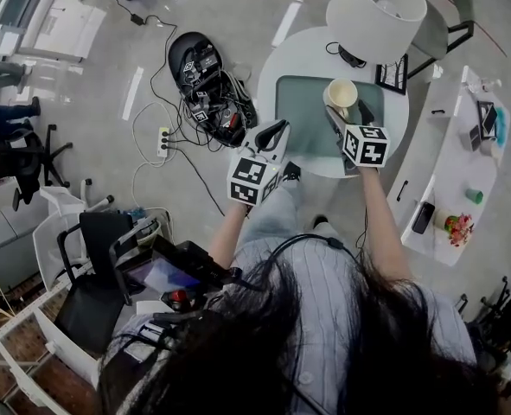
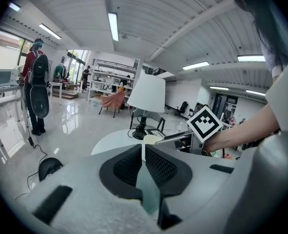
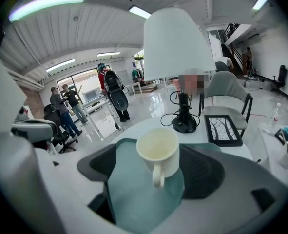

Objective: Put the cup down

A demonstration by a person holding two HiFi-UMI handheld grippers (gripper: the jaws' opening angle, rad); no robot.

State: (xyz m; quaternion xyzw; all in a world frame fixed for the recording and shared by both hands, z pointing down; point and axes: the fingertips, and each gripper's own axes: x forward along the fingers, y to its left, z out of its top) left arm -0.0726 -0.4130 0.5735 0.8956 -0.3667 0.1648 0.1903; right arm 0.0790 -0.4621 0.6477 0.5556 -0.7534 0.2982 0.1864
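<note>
Standing upright on the green mat (image 1: 303,102) of the round counter (image 1: 298,50), the cup (image 1: 341,93) sits between the right gripper's (image 1: 348,115) spread fingers. The left gripper's (image 1: 272,134) fingers are closed on nothing.

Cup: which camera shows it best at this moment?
The right gripper view: the cup sits large between the jaws, handle toward the camera, inside empty. The head view shows it small, from above, against the green mat. The left gripper view shows only a sliver of its rim beyond the jaws.
</note>
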